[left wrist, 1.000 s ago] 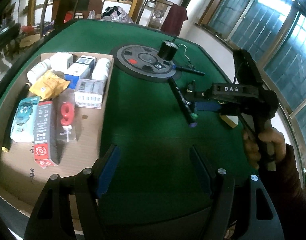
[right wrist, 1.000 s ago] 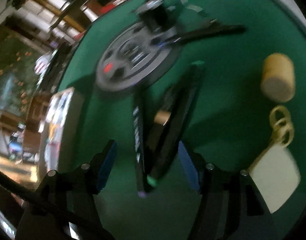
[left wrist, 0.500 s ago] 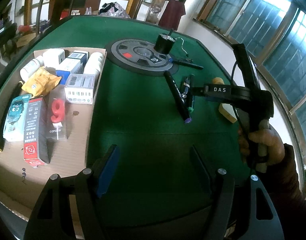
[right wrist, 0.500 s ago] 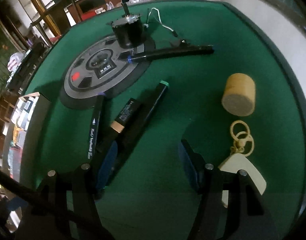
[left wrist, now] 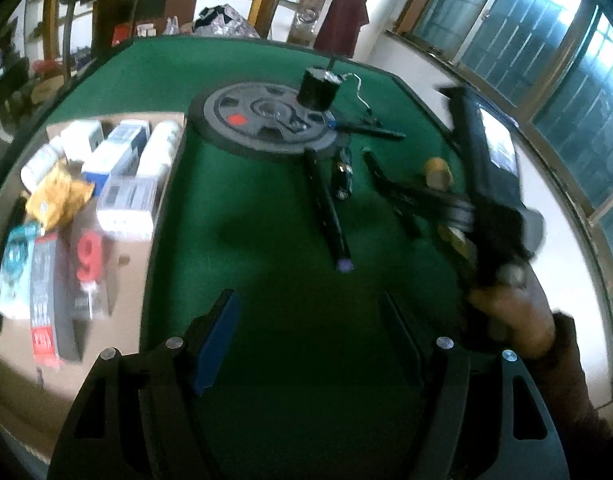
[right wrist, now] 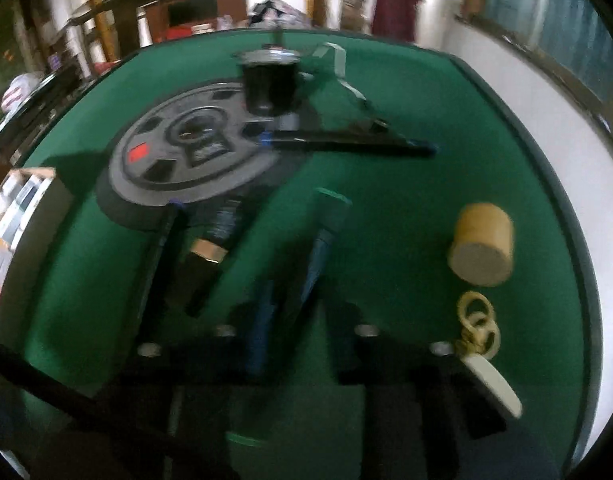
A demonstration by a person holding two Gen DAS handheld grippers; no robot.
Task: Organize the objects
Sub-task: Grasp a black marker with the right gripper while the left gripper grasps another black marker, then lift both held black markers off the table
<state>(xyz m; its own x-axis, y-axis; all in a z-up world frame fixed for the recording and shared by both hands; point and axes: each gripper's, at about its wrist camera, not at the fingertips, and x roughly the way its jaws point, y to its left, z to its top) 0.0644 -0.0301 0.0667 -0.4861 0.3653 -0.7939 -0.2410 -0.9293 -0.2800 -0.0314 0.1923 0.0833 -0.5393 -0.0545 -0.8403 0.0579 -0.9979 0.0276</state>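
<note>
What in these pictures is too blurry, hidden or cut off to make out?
- Box labels in the cardboard tray: left wrist view, motion blur; only a red 9 reads.
- Green-capped marker: right wrist view, lettering smeared; the right gripper has just closed its jaws on it.
- White tag: right wrist view, partly behind that gripper.
- Person: left wrist view, only the right hand shows.

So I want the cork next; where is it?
In the right wrist view the cork lies on its side on the green table, right of the pens, just beyond the ring keychain.
</note>
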